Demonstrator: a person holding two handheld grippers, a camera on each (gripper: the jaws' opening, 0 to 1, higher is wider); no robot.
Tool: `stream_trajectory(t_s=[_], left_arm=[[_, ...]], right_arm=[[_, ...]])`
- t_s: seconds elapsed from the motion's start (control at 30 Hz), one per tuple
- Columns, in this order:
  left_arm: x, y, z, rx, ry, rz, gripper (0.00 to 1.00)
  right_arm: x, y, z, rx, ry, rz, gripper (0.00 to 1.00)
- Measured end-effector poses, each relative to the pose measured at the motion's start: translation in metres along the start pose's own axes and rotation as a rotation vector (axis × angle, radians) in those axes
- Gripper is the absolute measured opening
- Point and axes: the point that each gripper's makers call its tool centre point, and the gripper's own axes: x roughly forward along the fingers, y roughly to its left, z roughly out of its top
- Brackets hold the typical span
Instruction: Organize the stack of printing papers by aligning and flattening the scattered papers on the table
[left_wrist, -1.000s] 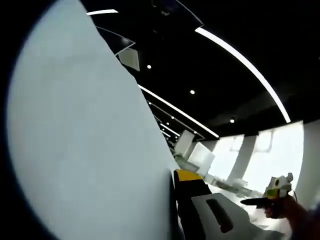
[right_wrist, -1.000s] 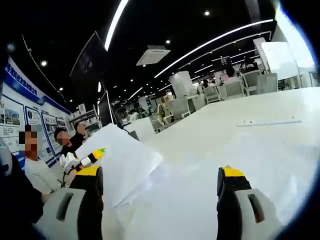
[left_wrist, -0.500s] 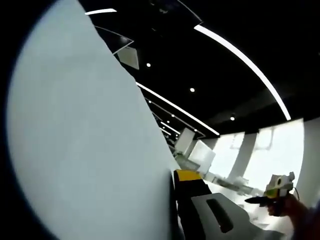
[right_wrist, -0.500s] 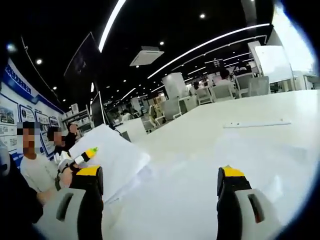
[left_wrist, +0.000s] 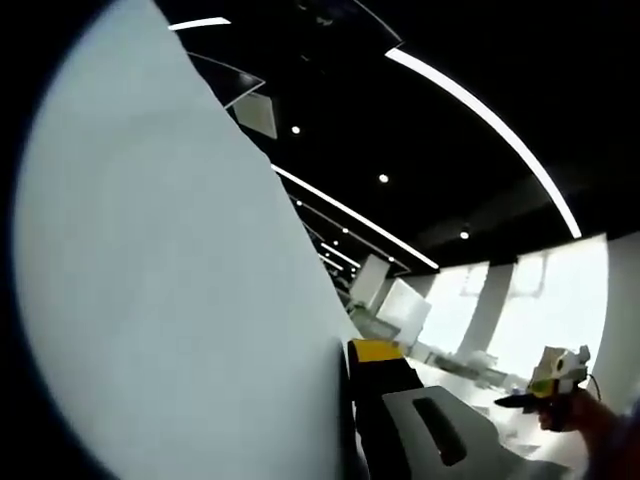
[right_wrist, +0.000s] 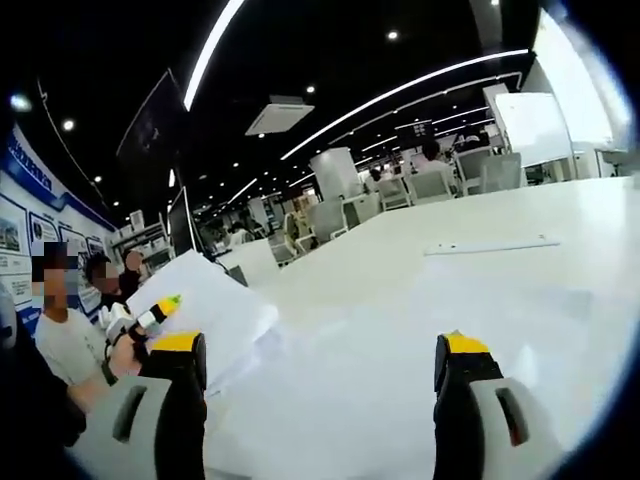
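step: we lift papers (right_wrist: 205, 310) off tabletop (right_wrist: 420, 330) | left tool (right_wrist: 160, 306) closed on papers | right tool (right_wrist: 320, 375) wide open, empty, papers on its left | next: lower, square edges

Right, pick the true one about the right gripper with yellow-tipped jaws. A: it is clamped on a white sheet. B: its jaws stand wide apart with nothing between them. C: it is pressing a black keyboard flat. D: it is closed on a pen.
B: in the right gripper view the right gripper has its two yellow-tipped jaws spread wide, with bare white table showing between them.
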Motion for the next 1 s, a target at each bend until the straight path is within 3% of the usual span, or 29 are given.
stream_trajectory(t_s=[1.0], left_arm=[[0.001, -0.002, -0.002, 0.014, 0.014, -0.008, 0.09]], right_arm=[[-0.007, -0.017, 0.007, 0.001, -0.021, -0.054, 0.89]])
